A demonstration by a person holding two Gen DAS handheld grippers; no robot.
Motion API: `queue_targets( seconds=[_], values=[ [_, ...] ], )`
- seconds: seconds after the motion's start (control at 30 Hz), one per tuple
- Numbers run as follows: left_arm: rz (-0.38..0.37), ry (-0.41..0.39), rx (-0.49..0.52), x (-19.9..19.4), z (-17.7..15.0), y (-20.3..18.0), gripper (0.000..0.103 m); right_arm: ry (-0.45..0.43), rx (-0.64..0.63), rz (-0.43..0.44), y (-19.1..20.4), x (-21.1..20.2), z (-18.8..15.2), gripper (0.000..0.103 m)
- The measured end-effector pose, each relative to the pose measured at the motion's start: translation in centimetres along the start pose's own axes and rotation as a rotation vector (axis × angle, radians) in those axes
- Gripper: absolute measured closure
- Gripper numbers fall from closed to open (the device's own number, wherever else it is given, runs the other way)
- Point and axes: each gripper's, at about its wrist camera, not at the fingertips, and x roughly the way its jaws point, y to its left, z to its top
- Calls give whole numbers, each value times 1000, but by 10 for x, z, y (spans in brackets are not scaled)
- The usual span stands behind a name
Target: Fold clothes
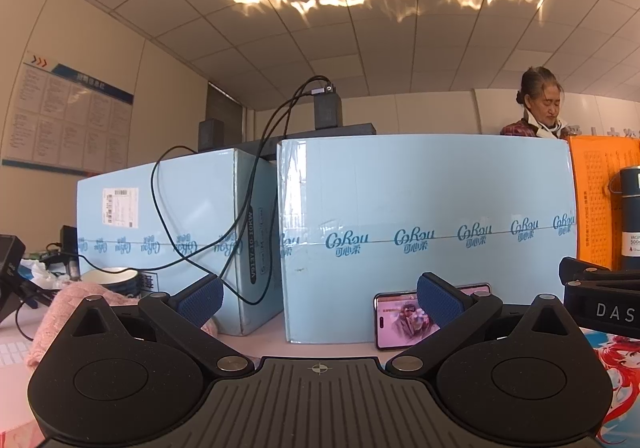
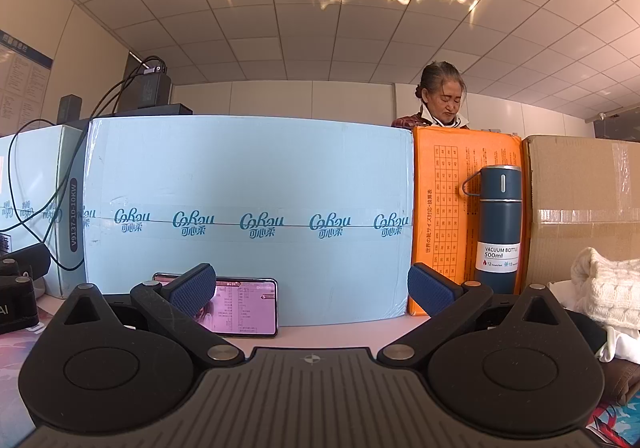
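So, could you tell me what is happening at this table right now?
Nothing is being folded yet. The left claw and right claw are both open and empty, pointing level at the light blue boxes. A pink garment lies to the left and a white knit to the right, untouched.

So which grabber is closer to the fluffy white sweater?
Right. The right gripper has the white sweater just off to its right side. The left gripper sits further left, next to the pink cloth, with no white sweater in its view.
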Motion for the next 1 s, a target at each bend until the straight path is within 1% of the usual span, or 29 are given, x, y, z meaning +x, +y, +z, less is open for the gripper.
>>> queue_targets(
  seconds=[0.33, 1.0],
  values=[
    [-2, 6, -3, -1, 1, -2, 0, -4, -1, 0, 0, 0, 0, 0],
    [-11, -10, 1, -9, 1, 0, 0, -5, -1, -3, 0, 0, 0, 0]
  ],
)
